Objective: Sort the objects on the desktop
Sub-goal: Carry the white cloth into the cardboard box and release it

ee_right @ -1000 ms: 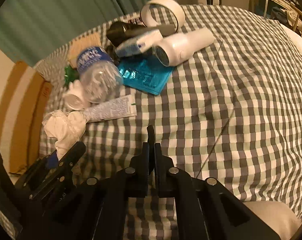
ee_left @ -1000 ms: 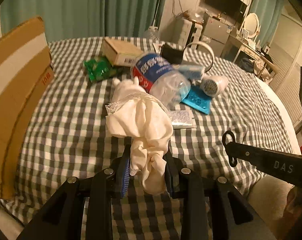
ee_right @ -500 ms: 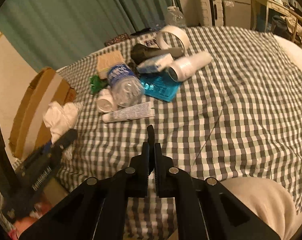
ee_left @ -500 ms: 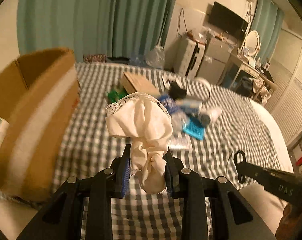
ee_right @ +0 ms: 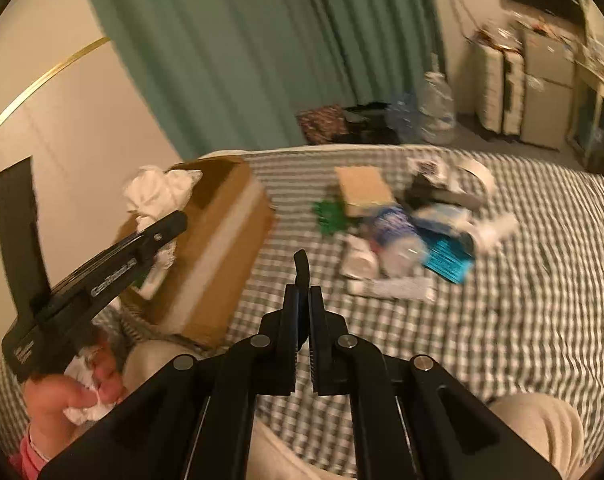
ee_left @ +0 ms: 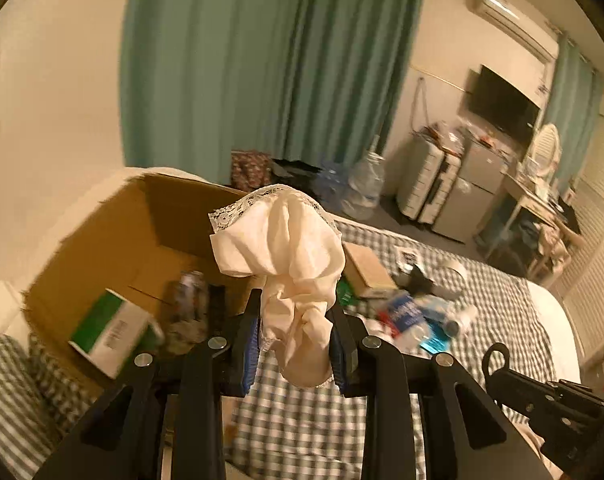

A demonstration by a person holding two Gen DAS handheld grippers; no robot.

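My left gripper (ee_left: 295, 340) is shut on a cream lace-edged cloth (ee_left: 285, 264) and holds it in the air above the open cardboard box (ee_left: 113, 248). In the right wrist view the left gripper (ee_right: 157, 232) and the cloth (ee_right: 157, 192) hang over the box (ee_right: 221, 240) at the left. My right gripper (ee_right: 304, 280) is shut and empty, raised over the checked surface (ee_right: 502, 340). The remaining pile lies at mid right: a plastic bottle (ee_right: 398, 236), a tube (ee_right: 390, 289), a teal packet (ee_right: 448, 260), a brown box (ee_right: 364, 190).
Inside the cardboard box lie a green-and-white carton (ee_left: 109, 330) and a blurred bottle (ee_left: 185, 304). A green packet (ee_right: 330, 214) and a white tape roll (ee_right: 478, 172) sit in the pile. Teal curtains (ee_left: 261, 60) and furniture stand behind.
My left gripper has lifted the cloth off the pile and swung it left over the cardboard box. Both views have risen and pulled back; the right gripper stays shut.
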